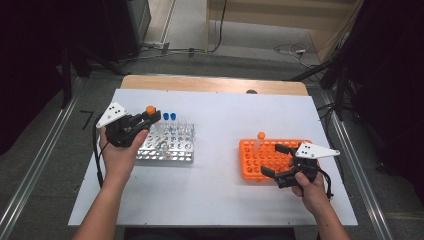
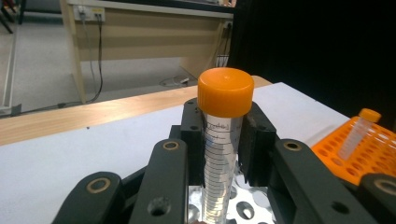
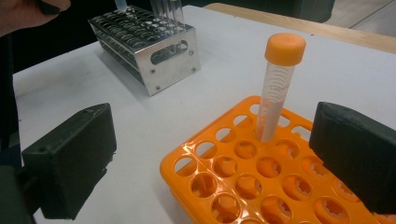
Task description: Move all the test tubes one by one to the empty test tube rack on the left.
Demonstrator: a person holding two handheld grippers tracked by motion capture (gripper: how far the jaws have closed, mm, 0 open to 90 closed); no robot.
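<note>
Orange-capped clear plastic tube pinched in the left claw above the shiny metal rack near the tabletop's left edge, so it's mid-transfer, by my reading. One like tube stands upright in the orange plastic rack toward the right edge; two blue-capped tubes wait. The right claw hangs spread, empty, over the orange rack.

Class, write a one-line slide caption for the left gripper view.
Left gripper clamps an orange-capped tube above the metal rack.
</note>
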